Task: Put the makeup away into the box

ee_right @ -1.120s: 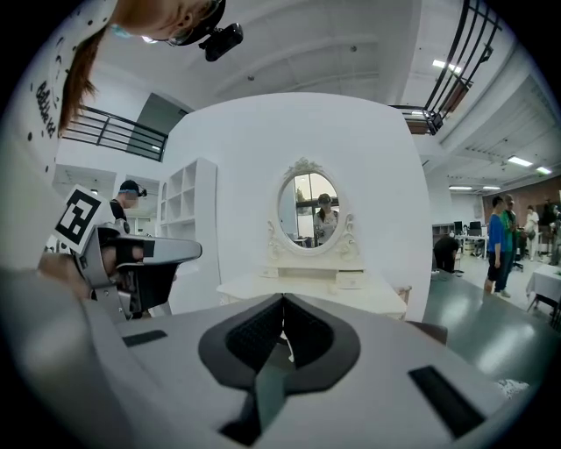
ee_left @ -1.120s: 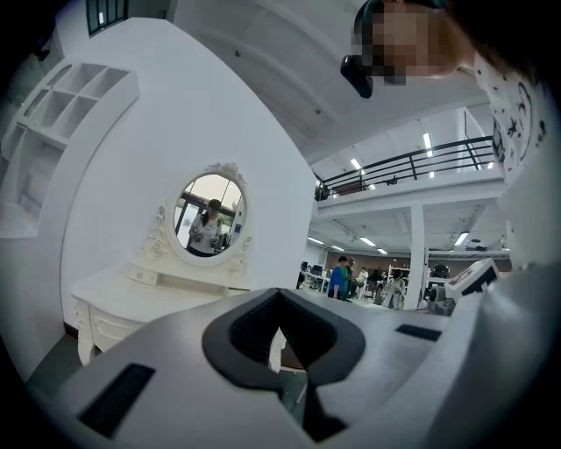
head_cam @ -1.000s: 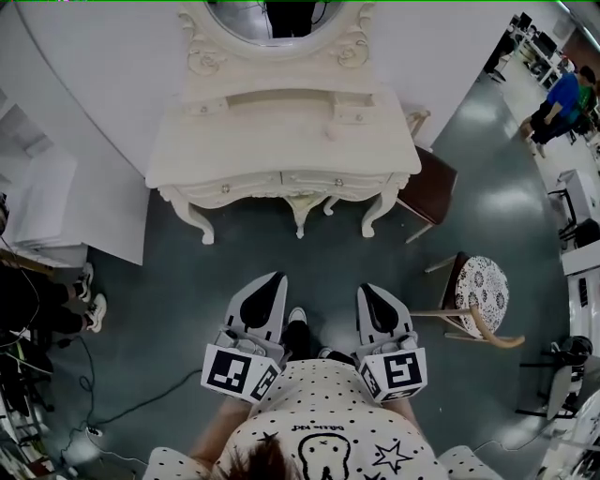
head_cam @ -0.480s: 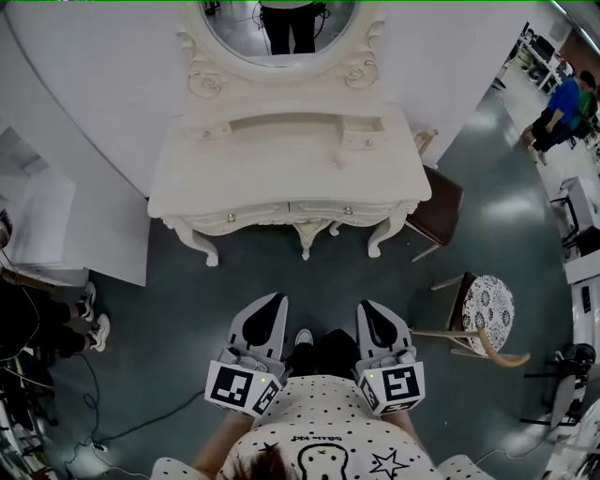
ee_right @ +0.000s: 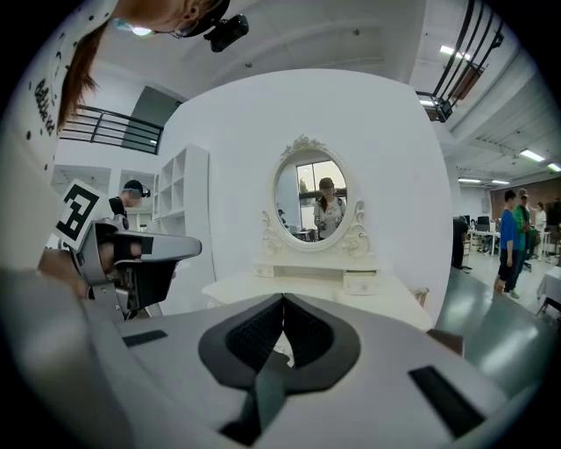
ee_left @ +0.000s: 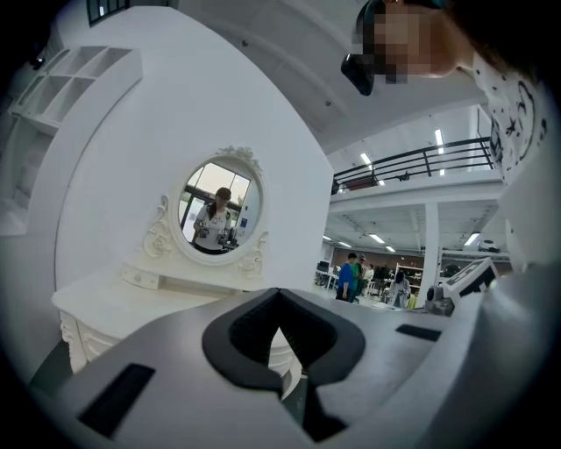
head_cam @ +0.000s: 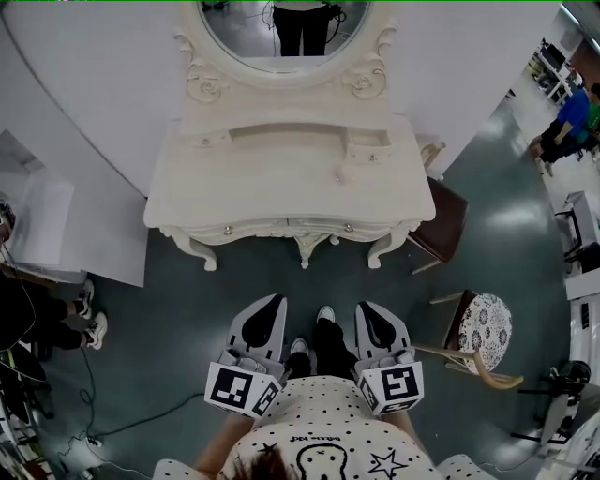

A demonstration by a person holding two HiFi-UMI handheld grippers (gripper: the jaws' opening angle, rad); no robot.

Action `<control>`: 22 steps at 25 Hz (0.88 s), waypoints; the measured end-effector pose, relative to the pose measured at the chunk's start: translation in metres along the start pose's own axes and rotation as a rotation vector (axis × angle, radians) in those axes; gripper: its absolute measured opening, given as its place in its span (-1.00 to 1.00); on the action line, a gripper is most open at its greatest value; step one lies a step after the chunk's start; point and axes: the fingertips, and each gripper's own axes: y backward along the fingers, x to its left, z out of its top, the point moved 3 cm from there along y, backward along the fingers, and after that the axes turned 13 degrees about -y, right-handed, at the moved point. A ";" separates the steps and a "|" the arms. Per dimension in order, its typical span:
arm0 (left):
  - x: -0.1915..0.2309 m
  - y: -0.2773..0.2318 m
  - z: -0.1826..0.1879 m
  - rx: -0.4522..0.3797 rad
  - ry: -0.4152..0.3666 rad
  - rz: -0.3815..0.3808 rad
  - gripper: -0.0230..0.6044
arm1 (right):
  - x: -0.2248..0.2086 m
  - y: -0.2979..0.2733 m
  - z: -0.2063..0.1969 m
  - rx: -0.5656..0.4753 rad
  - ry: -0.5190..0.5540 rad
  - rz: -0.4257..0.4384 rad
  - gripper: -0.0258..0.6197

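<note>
A white dressing table [head_cam: 234, 192] with an oval mirror [head_cam: 291, 28] stands ahead of me across the dark floor. A small pale item [head_cam: 340, 174] lies on its top, too small to identify. Behind that item a little drawer box [head_cam: 367, 143] sits open on the back shelf. My left gripper [head_cam: 273, 304] and right gripper [head_cam: 369, 307] are held side by side in front of my body, well short of the table. Both are shut with nothing between the jaws. The left gripper view shows that gripper's tips [ee_left: 279, 294] closed, and the right gripper view shows the other pair of tips [ee_right: 283, 300] closed, both pointing at the table.
A brown chair [head_cam: 444, 221] stands at the table's right corner. A patterned round stool [head_cam: 482, 324] with a wooden back is on the right. White shelving [head_cam: 37, 220] and a person's shoes [head_cam: 90, 328] are on the left, with cables on the floor [head_cam: 122, 417]. People stand far right [head_cam: 568, 120].
I have walked forward: the dressing table sits nearer and more of the mirror shows. Both grippers kept their place in front of me and stayed shut.
</note>
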 end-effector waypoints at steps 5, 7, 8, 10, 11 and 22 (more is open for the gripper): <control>0.005 -0.042 0.012 -0.026 -0.011 0.023 -0.94 | -0.029 -0.029 0.026 -0.017 0.015 0.023 -0.90; 0.005 -0.056 0.015 -0.033 -0.015 0.031 -0.94 | -0.042 -0.037 0.033 -0.021 0.021 0.029 -0.90; 0.004 -0.063 0.016 -0.038 -0.017 0.034 -0.94 | -0.048 -0.041 0.037 -0.024 0.025 0.031 -0.90; 0.003 -0.076 0.018 -0.048 -0.021 0.042 -0.94 | -0.059 -0.050 0.044 -0.033 0.034 0.041 -0.90; 0.003 -0.082 0.018 -0.052 -0.023 0.048 -0.94 | -0.064 -0.055 0.048 -0.036 0.041 0.050 -0.90; -0.002 -0.120 0.019 -0.042 -0.020 0.053 -0.94 | -0.095 -0.073 0.059 -0.027 0.024 0.070 -0.90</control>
